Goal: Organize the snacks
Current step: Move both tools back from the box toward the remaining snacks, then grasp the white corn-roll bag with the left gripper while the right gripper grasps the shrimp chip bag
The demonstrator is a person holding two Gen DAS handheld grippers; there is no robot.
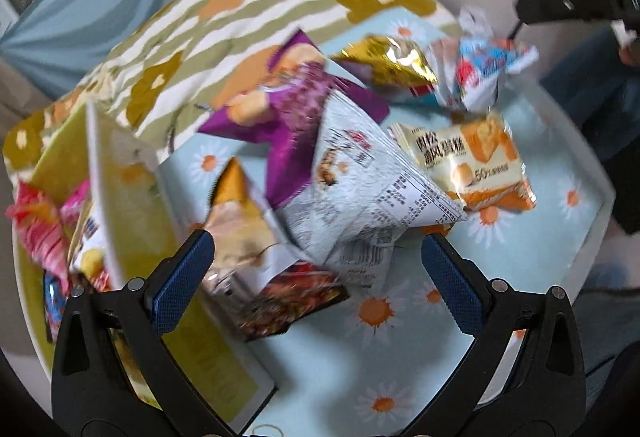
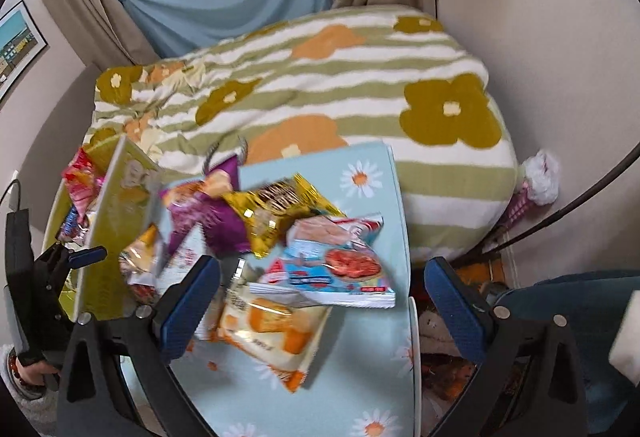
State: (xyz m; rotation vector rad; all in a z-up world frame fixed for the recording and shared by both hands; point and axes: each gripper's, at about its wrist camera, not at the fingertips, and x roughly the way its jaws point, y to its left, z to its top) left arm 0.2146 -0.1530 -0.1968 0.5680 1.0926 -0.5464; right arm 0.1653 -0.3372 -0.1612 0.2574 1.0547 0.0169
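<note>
Left wrist view: left tongs stand spread and empty over the daisy-print surface, with the white snack packet just ahead between their tips. It looks light, crinkly and slippery; I would pinch its flat sealed edge. Right tongs are likewise spread.

The left hand-held gripper has 2 black plastic arms of broad triangular shape, each with a slot-like cutout and 2 round silver screws near the top. Its fingers carry blue pads with a fine cross-hatched texture. The right hand-held gripper is built alike: black arms, silver screws, blue textured pads. At the near left of the right wrist view, a hand wears a fluffy white sleeve and a dark beaded bracelet. At the right, blue denim trousers show.
</note>
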